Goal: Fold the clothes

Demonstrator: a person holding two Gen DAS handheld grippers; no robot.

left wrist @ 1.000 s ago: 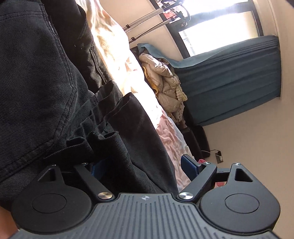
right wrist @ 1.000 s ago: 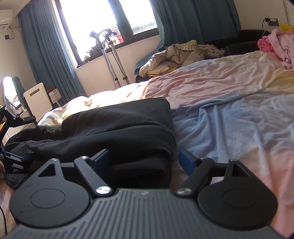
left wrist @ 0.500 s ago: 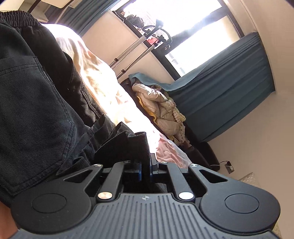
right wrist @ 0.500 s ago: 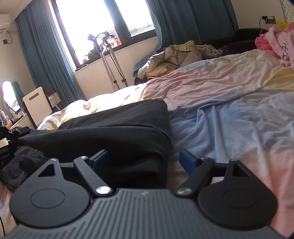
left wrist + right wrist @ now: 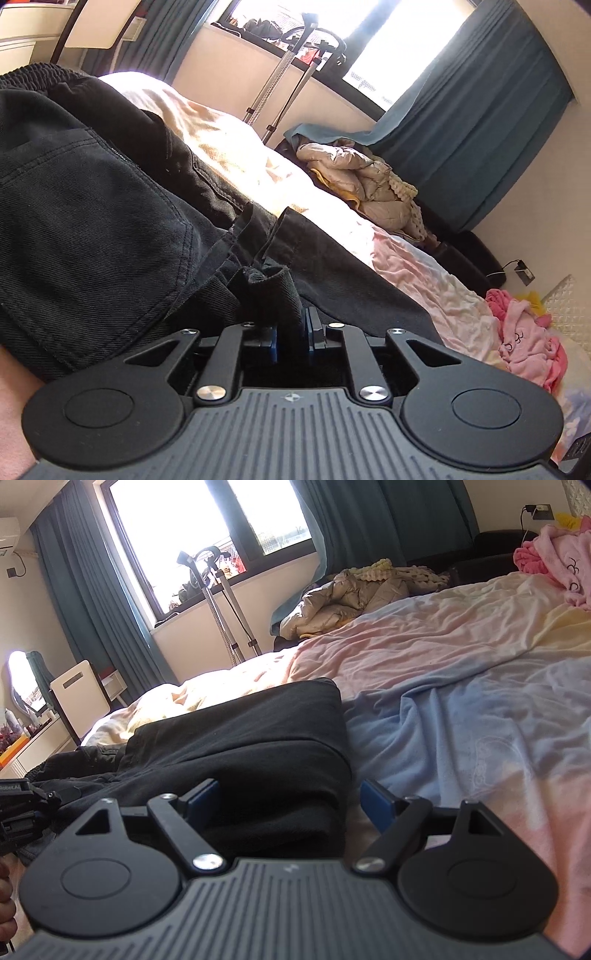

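Two hand-held grippers in play, both low over the bed (image 5: pixel 461 686). Left hand-held gripper (image 5: pixel 291 334): jaws nearly together, clenched on a bunched fold of the black jeans (image 5: pixel 92 221); they have just eased open a little after snapping closed, and the denim is between the blue pads (image 5: pixel 272 341). From that pinch, the jeans spread toward 10 o'clock in the left wrist view, seat pocket and stitching facing the camera, the hem edges standing up at 12 o'clock just past the fingertips. A black elastic waistband (image 5: pixel 40 72) of another garment shows at the far 10 o'clock edge.

Right hand-held gripper (image 5: pixel 291 805): released, jaws wide, pads clear of the cloth on both sides. A folded black garment (image 5: pixel 251 746) lies on the bed directly at 12 o'clock, its near end between the open fingers (image 5: pixel 376 805); whether the fingers touch it I cannot tell. The left unit (image 5: pixel 18 808) is visible at 9 o'clock in the right wrist view.

Background: pastel sheet, beige puffer jacket (image 5: pixel 351 598) at 1 o'clock, pink clothes (image 5: pixel 554 557) at 2 o'clock, teal curtains (image 5: pixel 388 513).
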